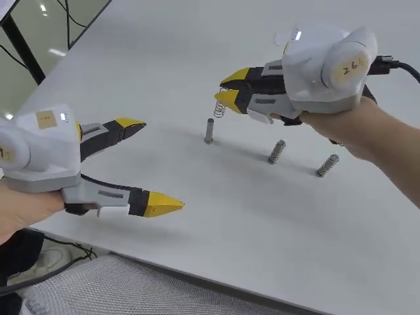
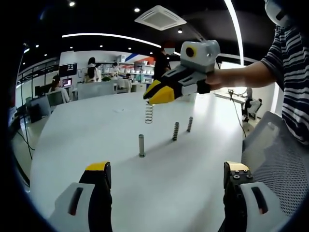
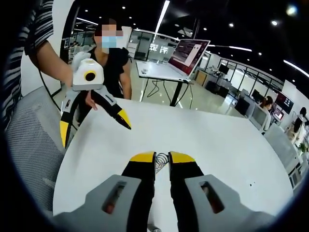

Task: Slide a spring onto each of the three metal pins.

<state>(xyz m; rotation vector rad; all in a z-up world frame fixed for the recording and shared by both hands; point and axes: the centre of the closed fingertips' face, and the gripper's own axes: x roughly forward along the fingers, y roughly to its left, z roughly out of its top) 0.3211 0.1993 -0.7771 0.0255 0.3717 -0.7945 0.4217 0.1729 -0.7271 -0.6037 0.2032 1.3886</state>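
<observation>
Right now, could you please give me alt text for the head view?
The right gripper holds a small metal coil spring above the bare upright metal pin on a white table. Two other pins already wear springs; the left gripper hovers open.

On your counter (image 1: 197, 249), the left pin (image 1: 209, 130), middle pin (image 1: 277, 151) and right pin (image 1: 327, 165) stand in a row. A spring (image 1: 219, 109) hangs just above the left pin, in your right hand-held gripper (image 1: 224, 90). The other two pins each sit inside their own spring.

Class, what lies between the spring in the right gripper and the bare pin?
Nothing: the gap between spring and pin is bare, seen in the head view and the left gripper view.
</observation>
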